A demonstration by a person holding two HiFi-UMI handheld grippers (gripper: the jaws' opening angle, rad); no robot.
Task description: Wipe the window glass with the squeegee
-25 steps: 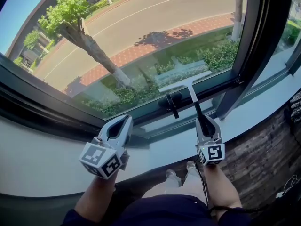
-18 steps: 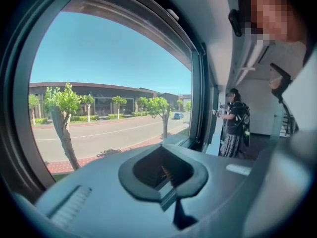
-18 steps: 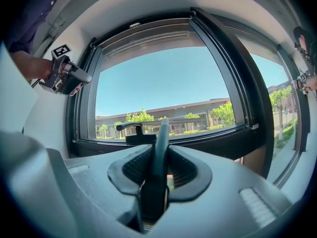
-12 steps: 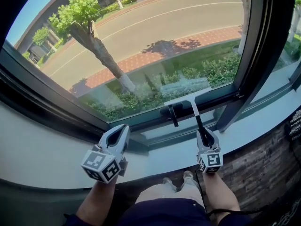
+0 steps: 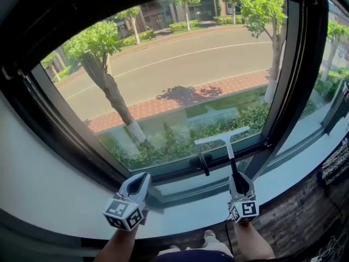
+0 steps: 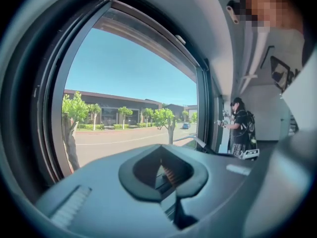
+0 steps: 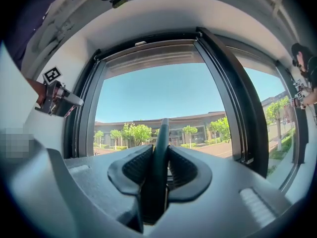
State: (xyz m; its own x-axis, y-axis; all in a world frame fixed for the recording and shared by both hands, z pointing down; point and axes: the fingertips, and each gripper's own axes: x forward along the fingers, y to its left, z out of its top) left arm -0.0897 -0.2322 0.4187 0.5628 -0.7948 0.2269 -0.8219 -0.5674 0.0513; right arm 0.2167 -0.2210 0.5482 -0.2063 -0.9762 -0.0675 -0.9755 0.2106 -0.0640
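Head view shows the squeegee (image 5: 224,140) nearly upright, its dark handle clenched in the right claw (image 5: 239,180). Its pale blade lies crosswise against the window glass (image 5: 180,81) near the pane's bottom edge, right end higher. A black window handle (image 5: 203,162) sits just left of the shaft, and the left claw (image 5: 137,183) is closed on nothing over the white sill (image 5: 60,195).

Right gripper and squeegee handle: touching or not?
Touching. The right gripper view shows the right gripper with its fingers pressed on both sides of the dark squeegee handle, with no gap.
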